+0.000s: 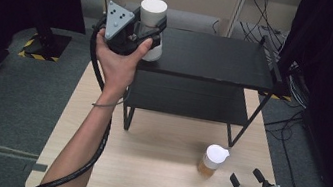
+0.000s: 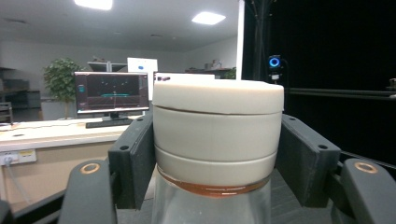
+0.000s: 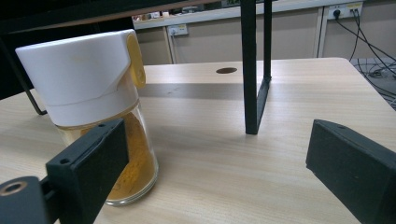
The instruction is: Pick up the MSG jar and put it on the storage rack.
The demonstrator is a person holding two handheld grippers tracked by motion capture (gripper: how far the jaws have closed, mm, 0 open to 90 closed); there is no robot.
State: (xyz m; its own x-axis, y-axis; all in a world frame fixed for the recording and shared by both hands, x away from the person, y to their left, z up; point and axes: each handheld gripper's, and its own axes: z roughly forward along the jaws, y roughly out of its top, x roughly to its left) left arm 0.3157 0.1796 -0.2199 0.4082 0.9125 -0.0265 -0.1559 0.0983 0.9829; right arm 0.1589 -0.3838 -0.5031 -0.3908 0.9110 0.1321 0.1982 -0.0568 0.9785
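Left gripper (image 1: 150, 29) clamped on white-lidded jar (image 1: 152, 25); pads press lid both sides in left gripper view, jar upright, raised at left end of black shelf (image 1: 220, 61) top tier; contact with shelf surface cannot be told. Right gripper (image 1: 247, 179) jaws apart, nothing between, low over wooden table (image 1: 152, 172). Spice jar (image 1: 212, 160) with orange powder stands on table just beside right gripper, near shelf leg.
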